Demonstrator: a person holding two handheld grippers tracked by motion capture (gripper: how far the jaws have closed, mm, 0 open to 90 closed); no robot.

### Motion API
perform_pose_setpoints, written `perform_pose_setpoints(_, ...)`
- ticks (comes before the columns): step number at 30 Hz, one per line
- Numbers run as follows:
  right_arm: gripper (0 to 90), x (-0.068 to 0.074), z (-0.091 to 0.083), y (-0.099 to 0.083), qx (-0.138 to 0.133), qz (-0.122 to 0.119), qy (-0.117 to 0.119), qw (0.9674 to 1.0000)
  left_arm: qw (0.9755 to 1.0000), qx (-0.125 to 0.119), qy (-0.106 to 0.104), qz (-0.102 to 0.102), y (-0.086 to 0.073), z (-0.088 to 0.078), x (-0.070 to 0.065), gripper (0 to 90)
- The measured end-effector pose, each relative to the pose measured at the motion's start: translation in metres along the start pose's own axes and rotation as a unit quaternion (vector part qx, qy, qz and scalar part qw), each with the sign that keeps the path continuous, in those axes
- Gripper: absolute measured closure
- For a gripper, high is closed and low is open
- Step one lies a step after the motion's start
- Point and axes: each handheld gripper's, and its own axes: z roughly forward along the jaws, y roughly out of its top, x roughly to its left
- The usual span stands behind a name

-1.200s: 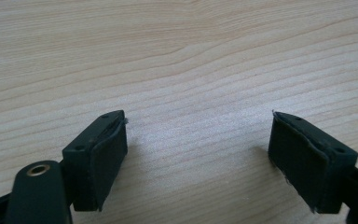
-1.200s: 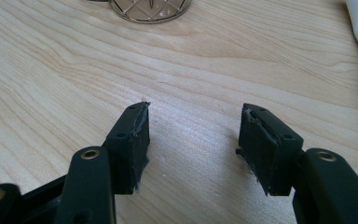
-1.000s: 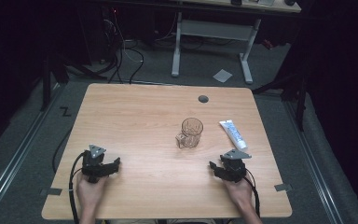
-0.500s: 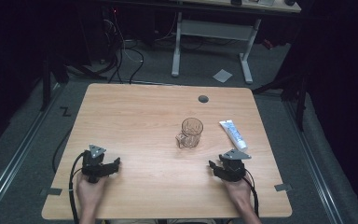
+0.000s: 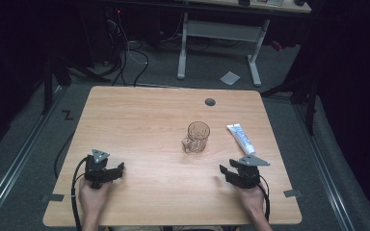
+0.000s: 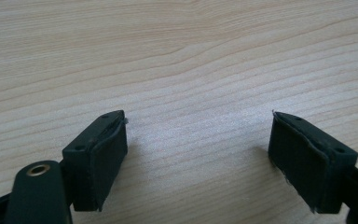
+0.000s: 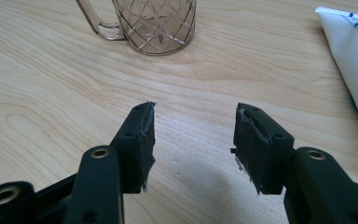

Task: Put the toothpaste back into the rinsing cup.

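Little has shifted since the earlier frame: both hands rest low at the near edge of the surface (image 5: 139,115), but the right tongs (image 7: 193,135) have just been closing, nothing between their jaws, which stand half apart. Left tongs (image 6: 198,154) gape wide over bare wood. Ahead of the right tongs stands the glass mug (image 5: 197,137), upright, with the toothpaste tube (image 5: 241,138) lying nearby; open room surrounds both.

Light wood tabletop (image 5: 139,125): glass mug (image 5: 197,136) upright near centre, white tube (image 5: 241,138) lying flat to its right, apart from it; dark grommet (image 5: 210,102) near far edge.
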Motion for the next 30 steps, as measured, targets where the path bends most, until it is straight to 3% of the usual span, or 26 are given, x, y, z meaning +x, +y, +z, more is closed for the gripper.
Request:
perform_pose_setpoints(9, 46.5, -0.006, -0.006, -0.005, -0.01, 0.005, 0.0, 0.9999, 1.0, 0.0, 0.0, 0.0, 0.0, 0.0, 0.0, 19.9)
perform_pose_setpoints(11, 44.8, -0.011, -0.008, -0.006, -0.019, 0.027, 0.016, 0.9993, 1.0, 0.0, 0.0, 0.0, 0.0, 0.0, 0.0, 19.9)
perform_pose_setpoints(15, 43.0, -0.016, -0.013, -0.007, -0.034, 0.042, 0.021, 0.9983, 1.0, 0.0, 0.0, 0.0, 0.0, 0.0, 0.0, 19.9)
perform_pose_setpoints(23, 35.7, -0.022, -0.025, -0.006, -0.046, 0.052, 0.011, 0.9976, 1.0, 0.0, 0.0, 0.0, 0.0, 0.0, 0.0, 19.9)
perform_pose_setpoints(27, 31.6, -0.027, -0.029, -0.006, -0.045, 0.061, -0.011, 0.997, 1.0, 0.0, 0.0, 0.0, 0.0, 0.0, 0.0, 19.9)
perform_pose_setpoints(30, 29.2, -0.031, -0.031, -0.006, -0.043, 0.064, -0.01, 0.997, 1.0, 0.0, 0.0, 0.0, 0.0, 0.0, 0.0, 19.8)
